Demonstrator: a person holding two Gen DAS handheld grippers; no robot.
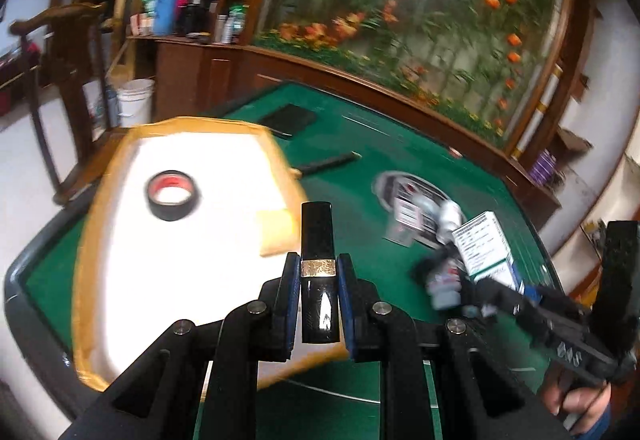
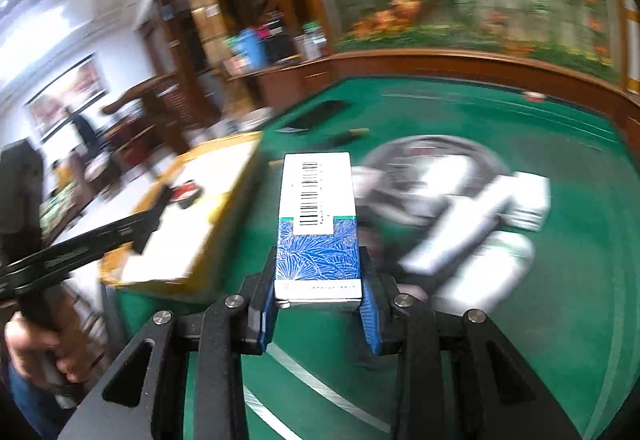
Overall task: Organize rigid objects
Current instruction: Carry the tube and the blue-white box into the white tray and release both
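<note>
Left hand-held gripper (image 1: 318,294): clamped on a glossy black tube (image 1: 318,264) with a gold band, held upright between the blue pads (image 1: 291,300), above the near edge of the tray (image 1: 96,207). Grip sits at and below the band, with a fair length of tube standing above it. Risk, as judged: smooth lacquered sides may slide or tip in the pads if the hand swings hard.

Right hand-held gripper (image 2: 318,292): closed on the lower end of a box (image 2: 318,224), most of which juts forward over the green desk (image 2: 560,320). Risk: long overhang on a short grip; the box could pivot or drop, or clip the tray rim on the way across. Both grippers head toward the same tray and are near each other, so they could collide.

Tray: white floor, tan rim, on the desk's left part. Holds a tape roll (image 1: 173,195) and a tan pad (image 1: 278,236).

Desk, right part: a loose pile of boxes and bottles (image 1: 444,280), blurred, not yet sorted.

Writing: box carries a barcode label on white, a green stripe, and a blue leaf pattern; small print along its lower edge is too fine to read. Tube shows no legible mark.
</note>
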